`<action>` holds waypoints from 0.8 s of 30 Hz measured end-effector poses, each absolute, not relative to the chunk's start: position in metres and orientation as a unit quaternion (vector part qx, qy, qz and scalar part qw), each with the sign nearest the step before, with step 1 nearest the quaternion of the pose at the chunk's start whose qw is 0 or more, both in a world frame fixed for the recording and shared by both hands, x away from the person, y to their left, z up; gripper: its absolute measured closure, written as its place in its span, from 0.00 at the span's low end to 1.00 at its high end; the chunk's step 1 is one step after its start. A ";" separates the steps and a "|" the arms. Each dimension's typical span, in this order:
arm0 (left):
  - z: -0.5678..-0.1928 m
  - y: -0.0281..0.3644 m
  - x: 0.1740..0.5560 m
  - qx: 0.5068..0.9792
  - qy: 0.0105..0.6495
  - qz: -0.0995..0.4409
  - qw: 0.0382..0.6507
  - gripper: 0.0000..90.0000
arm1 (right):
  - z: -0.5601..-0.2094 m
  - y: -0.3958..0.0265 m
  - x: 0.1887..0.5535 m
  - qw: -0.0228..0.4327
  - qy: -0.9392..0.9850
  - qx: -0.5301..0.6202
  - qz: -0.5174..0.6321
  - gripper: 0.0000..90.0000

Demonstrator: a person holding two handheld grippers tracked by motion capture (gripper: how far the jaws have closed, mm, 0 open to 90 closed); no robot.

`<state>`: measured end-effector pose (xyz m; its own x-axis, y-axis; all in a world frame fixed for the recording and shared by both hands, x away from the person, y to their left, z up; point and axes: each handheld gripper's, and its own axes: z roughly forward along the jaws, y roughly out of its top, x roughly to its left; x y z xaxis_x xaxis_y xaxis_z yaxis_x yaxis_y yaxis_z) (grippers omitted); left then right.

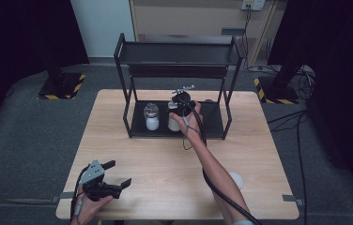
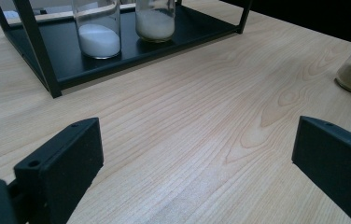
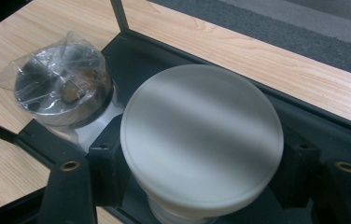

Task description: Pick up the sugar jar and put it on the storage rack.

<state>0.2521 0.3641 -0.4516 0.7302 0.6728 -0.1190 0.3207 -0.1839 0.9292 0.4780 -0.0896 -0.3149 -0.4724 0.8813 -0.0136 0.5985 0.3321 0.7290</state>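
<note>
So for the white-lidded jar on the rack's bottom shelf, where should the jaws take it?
At the neck just under the wide white lid, coming from above and the front. The right gripper already clamps there. The lid overhangs the jar, so it stops slipping, and the other jar stands close beside, leaving little room for a side approach inside the rack.

I work in a recording studio or lab: black curtains (image 1: 19, 33) around my wooden table (image 1: 165, 178), grey carpet (image 1: 24, 131), stand bases with hazard tape (image 1: 62, 86), cables (image 1: 301, 126) trailing.
</note>
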 end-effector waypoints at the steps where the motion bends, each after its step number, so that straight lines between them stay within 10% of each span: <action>1: -0.452 0.364 0.252 0.752 0.330 0.161 0.547 0.01 | -0.316 -0.090 0.478 0.209 0.788 0.469 0.340 0.38; 24: -0.451 0.364 0.252 0.754 0.329 0.161 0.546 0.01 | -0.305 -0.092 0.473 0.208 0.793 0.459 0.341 0.25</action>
<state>0.2524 0.3636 -0.4513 0.7319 0.6713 -0.1166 0.3203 -0.1880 0.9285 0.4735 -0.0916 -0.3054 -0.4917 0.8706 -0.0164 0.5869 0.3452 0.7324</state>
